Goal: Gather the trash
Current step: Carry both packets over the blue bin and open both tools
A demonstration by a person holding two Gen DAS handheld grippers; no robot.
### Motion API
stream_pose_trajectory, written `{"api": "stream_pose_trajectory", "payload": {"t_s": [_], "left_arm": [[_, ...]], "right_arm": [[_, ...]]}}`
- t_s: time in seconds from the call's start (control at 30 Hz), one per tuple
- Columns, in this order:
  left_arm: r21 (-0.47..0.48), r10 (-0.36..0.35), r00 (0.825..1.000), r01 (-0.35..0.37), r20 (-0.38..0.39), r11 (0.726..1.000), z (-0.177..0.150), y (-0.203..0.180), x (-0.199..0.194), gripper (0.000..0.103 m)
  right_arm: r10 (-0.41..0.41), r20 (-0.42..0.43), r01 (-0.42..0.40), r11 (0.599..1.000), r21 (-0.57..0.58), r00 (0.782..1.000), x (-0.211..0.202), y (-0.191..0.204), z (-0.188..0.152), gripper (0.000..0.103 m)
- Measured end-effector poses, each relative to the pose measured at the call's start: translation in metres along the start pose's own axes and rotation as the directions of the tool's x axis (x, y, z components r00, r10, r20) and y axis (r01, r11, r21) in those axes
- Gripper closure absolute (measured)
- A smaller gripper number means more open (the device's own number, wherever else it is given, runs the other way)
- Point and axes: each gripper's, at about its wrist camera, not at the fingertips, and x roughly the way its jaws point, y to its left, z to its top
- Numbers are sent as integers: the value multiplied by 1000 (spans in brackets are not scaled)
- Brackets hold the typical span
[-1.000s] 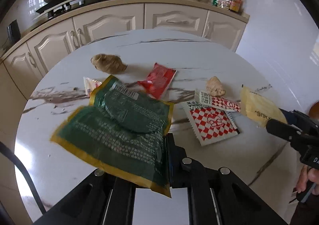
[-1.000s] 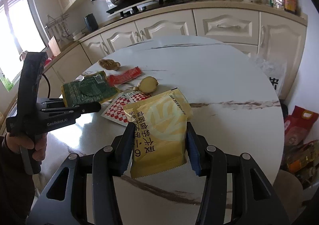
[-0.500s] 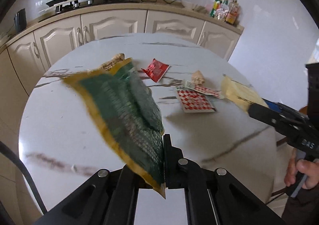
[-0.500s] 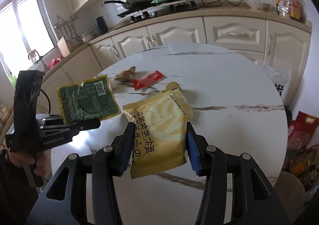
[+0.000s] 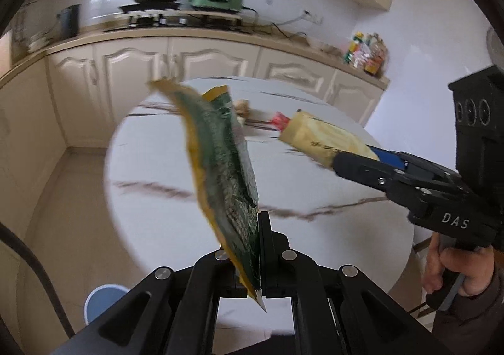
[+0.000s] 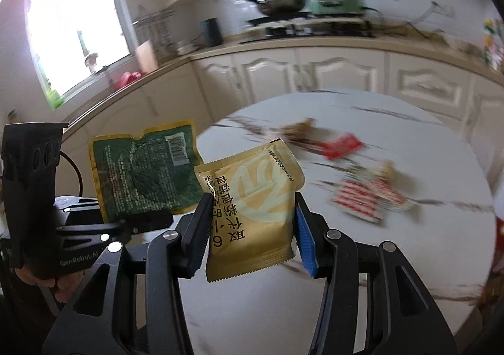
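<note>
Only your left wrist view shows a blue bin (image 5: pixel 104 303) below the marble counter (image 5: pixel 151 166). Your left claw (image 5: pixel 259 244) pinches the green wrapper (image 5: pixel 220 166); your right claw (image 6: pixel 250 229) clamps the yellow packet (image 6: pixel 252 194).

Green pouch (image 6: pixel 146 172): crinkly foil-like film. Yellow pack (image 6: pixel 255 197): smooth matt plastic. Table (image 6: pixel 425 140): glossy veined marble look. Grippers: matt black.

Round white desk (image 6: pixel 315 307), marble-look top with dark veins. On it, all blurred: red wrapper (image 6: pixel 341 145) toward the far side; brownish lump (image 6: pixel 299 128) just beyond that; red-and-white checkered packet (image 6: pixel 365 200) nearer the right edge, with a second pale lump (image 6: pixel 389 169) touching its far end. Near half of the top bare. Tiled floor (image 5: pixel 72 197) below, carrying a pale blue round object (image 5: pixel 102 301).
</note>
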Motion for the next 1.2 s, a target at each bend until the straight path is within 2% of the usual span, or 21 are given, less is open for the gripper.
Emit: {"api": "stream_pose_trajectory", "payload": {"t_s": [0.17,0.3,0.4,0.53,0.7,0.87,0.93,1.0,1.1,1.2], "left_arm": [[-65,91,995,-88,38,994,-38,46,-60,102],[-146,179,983,-172,41,974,-73,89,-99,102],[-214,226,974,-217,19,952,-103,120,-119,102],[-294,268,962,-271,-53,917,-145,163,-132,102],[-363,257,949,-309,-185,879,-187,209,-111,102],[-422,193,928,-321,-318,848,-225,248,-72,101],[-434,172,920,-324,-353,841,-236,260,-60,101],[-448,152,908,-332,-391,830,-246,274,-48,99],[-471,126,893,-342,-432,813,-259,291,-34,97],[-493,95,885,-340,-456,801,-264,307,-22,94]], "right_arm": [[94,-38,-97,990,-97,995,37,74,7,56],[177,-93,-191,967,-167,980,73,140,4,56],[229,-153,-258,941,-216,961,108,193,-5,56],[256,-242,-316,914,-256,936,154,242,-24,56],[252,-379,-357,903,-238,890,225,274,-57,56],[224,-517,-363,913,-184,826,300,282,-97,56],[216,-562,-357,921,-153,798,328,280,-112,56],[212,-589,-351,927,-132,780,348,278,-122,56],[226,-637,-354,932,-78,737,380,277,-137,56],[244,-663,-361,932,-43,708,400,276,-147,55]]}}
